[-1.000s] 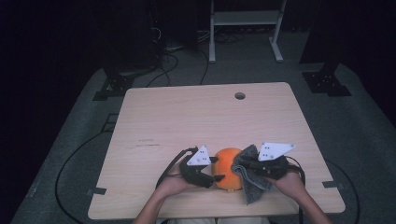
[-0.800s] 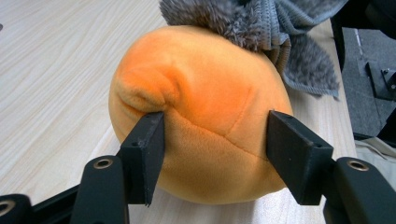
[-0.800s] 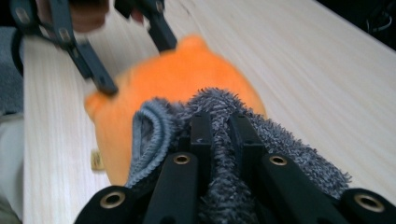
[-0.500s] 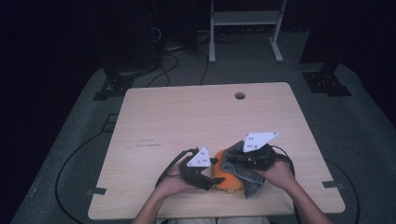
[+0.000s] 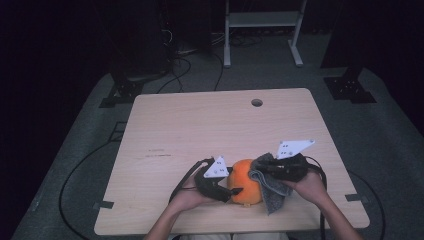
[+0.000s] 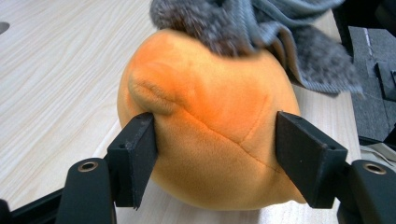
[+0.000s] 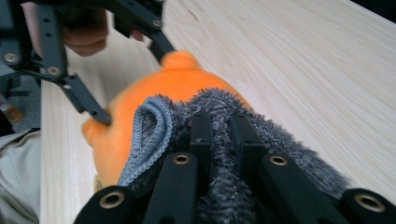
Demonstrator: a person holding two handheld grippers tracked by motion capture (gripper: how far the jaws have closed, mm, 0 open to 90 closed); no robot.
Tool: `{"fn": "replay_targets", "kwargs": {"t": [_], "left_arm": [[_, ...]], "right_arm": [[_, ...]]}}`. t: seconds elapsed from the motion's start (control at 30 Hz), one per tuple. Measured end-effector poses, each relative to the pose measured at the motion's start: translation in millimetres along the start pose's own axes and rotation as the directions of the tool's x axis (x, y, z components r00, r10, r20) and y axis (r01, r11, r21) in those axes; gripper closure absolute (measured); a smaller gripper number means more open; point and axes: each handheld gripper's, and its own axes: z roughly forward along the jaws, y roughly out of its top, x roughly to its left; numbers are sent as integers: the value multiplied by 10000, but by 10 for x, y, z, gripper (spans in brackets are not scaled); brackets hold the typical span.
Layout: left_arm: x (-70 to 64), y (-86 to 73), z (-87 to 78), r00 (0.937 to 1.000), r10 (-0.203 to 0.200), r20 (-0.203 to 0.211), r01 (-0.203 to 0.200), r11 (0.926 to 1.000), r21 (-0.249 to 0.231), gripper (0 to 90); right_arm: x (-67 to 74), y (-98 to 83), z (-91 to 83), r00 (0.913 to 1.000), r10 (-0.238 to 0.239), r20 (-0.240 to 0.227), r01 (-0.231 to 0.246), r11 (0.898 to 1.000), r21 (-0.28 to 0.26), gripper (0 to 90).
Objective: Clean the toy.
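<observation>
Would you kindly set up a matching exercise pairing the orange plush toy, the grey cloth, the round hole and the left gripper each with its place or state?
Things:
1. orange plush toy
2. grey cloth
3. round hole
4. left gripper

Descriptions:
A. clamped in the right gripper
B. at the table's far edge
C. jaws on either side of the toy
D. sits on the table under the cloth

Pairs: 1-D, 2-A, 3-B, 4-C
</observation>
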Motion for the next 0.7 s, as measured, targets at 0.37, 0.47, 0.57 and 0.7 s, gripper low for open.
{"fn": "replay_targets", "kwargs": {"t": [0.37, 0.47, 0.57, 0.7], "left_arm": [[-127, 17, -5, 9888, 1492, 5, -1492, 9888, -13, 332], [-98, -7, -12, 9919, 1270, 30, -1270, 9919, -16, 332], [-78, -30, -19, 9934, 1144, 80, -1144, 9934, -37, 335], [-65, -36, -23, 9944, 1052, 122, -1052, 9944, -8, 335]], "right_arm": [[72, 465, 187, 9951, -783, -605, 788, 9969, 58, 808], [6, 460, 289, 9956, -542, -770, 564, 9980, 274, 809], [-106, 328, 271, 9982, 6, -601, 4, 9999, 162, 810], [-200, 198, 218, 9981, 445, -422, -442, 9990, 85, 810]]}}
